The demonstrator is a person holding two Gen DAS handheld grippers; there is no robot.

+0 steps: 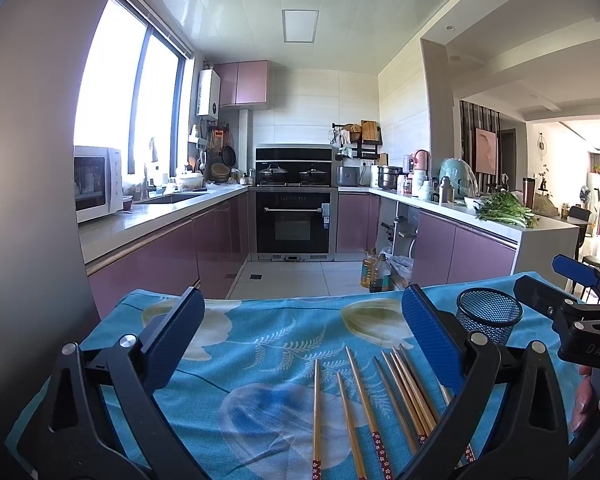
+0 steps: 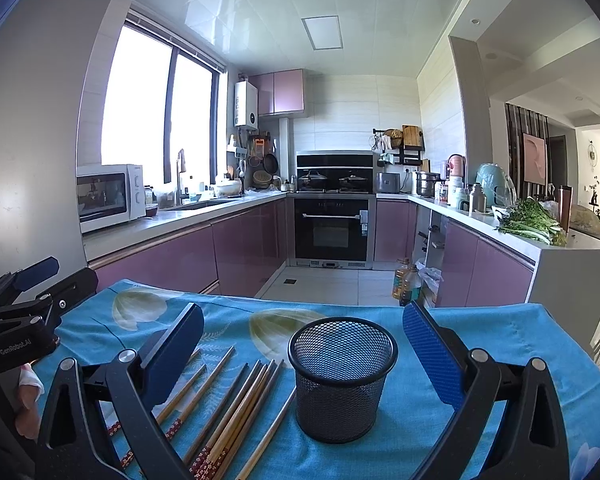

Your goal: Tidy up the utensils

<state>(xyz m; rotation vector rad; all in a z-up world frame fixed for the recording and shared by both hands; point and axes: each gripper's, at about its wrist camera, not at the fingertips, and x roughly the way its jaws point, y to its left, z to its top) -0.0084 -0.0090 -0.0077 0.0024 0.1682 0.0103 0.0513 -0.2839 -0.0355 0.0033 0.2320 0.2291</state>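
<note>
Several wooden chopsticks (image 1: pixel 364 412) with red patterned ends lie side by side on a blue floral cloth (image 1: pixel 260 344). They also show in the right wrist view (image 2: pixel 236 408). A black mesh holder (image 2: pixel 340 376) stands upright and empty to their right; it also shows in the left wrist view (image 1: pixel 489 314). My left gripper (image 1: pixel 300 336) is open and empty above the chopsticks. My right gripper (image 2: pixel 300 344) is open and empty, with the holder between its fingers' line of sight. Each gripper shows at the edge of the other's view.
The cloth-covered table ends at a far edge (image 2: pixel 340 304) with the kitchen floor beyond. Oil bottles (image 2: pixel 408 282) stand on the floor past it. Purple cabinets and counters run along both sides, with an oven (image 2: pixel 328 232) at the back.
</note>
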